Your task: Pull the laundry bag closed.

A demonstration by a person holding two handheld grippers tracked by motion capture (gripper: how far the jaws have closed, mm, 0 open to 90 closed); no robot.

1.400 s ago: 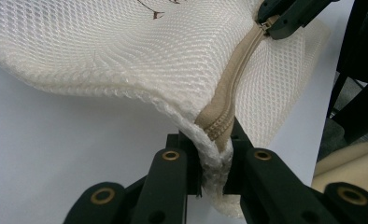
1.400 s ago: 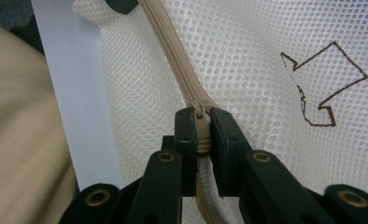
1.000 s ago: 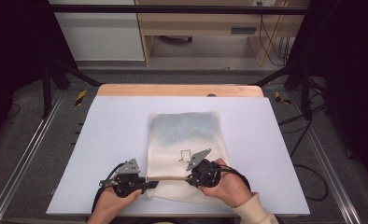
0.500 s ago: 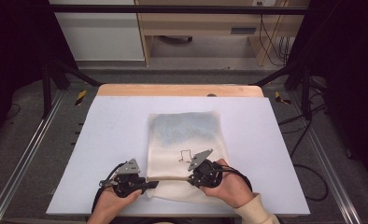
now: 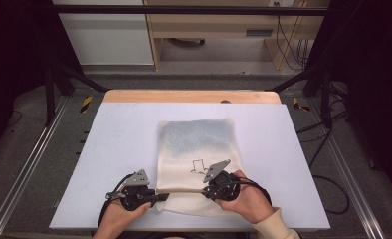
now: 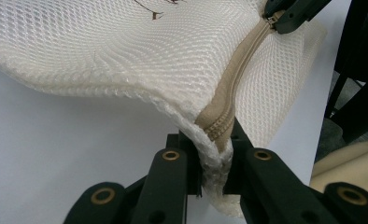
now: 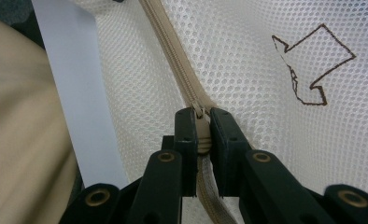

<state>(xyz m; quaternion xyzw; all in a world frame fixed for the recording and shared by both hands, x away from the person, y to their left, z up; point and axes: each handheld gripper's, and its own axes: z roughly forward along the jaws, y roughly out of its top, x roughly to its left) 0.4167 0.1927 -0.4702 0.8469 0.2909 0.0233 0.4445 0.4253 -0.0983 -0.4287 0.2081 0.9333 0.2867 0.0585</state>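
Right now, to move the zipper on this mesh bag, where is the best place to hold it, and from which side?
Grip the small zipper pull, probably best from the bag's open end, along the tan zipper tape: the pull stands up from the flat mesh bag, so the right gripper pinches its sides.

A pale, flat tabletop point(image 5: 119, 149) is seen from above, with a strip of bare wood point(image 5: 191, 96) exposed along its far edge. A white mesh bag point(image 5: 199, 149) is laid directly on it, near the middle and toward the near edge. The bag's far part is tinted bluish-grey, and a small dark outline drawing is marked on its mesh. A beige zipper point(image 5: 181, 189) is run across the bag's near end.
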